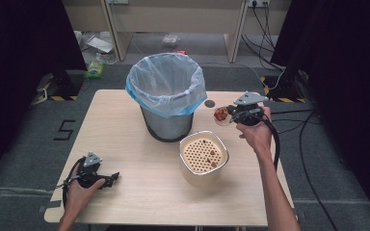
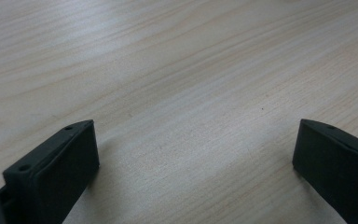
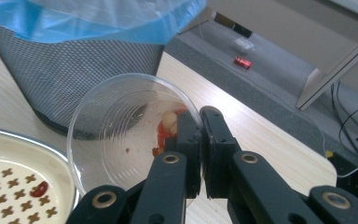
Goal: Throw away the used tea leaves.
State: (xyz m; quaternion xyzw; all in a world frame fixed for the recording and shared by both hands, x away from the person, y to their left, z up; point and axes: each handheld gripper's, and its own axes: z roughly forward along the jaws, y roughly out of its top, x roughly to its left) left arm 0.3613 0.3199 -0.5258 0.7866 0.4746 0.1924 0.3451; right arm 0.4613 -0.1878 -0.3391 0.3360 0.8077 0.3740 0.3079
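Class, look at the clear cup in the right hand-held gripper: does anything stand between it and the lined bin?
Nothing visible does. The right hand-held gripper holds the cup by its rim just right of the bin, with open space between them.

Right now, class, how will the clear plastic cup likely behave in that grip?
The clear plastic cup, thin-walled and pinched at its rim by the right hand-held gripper, probably flexes and could crack. It looks light. Tilted, its food scraps may slide out.
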